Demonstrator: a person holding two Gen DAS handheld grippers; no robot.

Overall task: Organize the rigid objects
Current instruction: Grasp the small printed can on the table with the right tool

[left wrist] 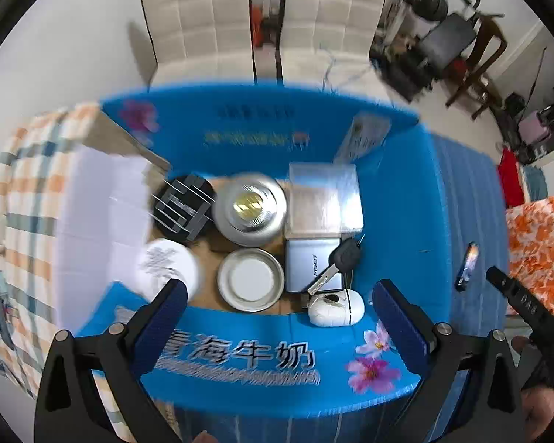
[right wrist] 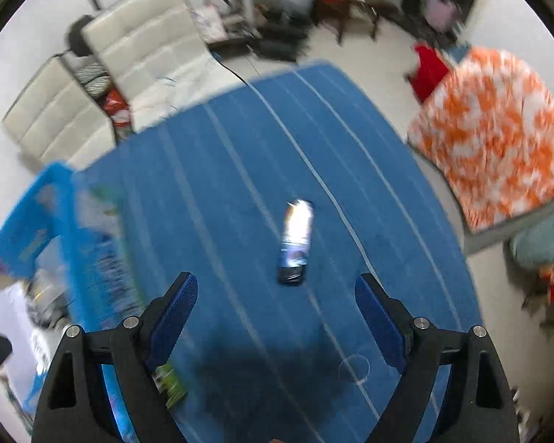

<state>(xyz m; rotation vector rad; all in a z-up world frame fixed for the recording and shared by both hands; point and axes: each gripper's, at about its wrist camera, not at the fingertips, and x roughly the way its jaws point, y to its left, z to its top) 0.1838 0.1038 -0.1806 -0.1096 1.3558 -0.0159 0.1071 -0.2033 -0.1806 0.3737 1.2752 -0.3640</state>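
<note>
Most items already sit inside the blue milk carton (left wrist: 387, 192); one small glossy dark object (right wrist: 295, 243) remains mid-cloth on the blue striped cloth (right wrist: 210, 192). Both the left gripper (left wrist: 279, 310) and the right gripper (right wrist: 275, 302) have spread, empty fingers.

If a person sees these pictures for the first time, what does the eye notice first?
The bright blue box fills the left wrist view, packed with round tins, a car key and a white case. On the blue cloth a lone phone lies ahead of the open right gripper.
</note>
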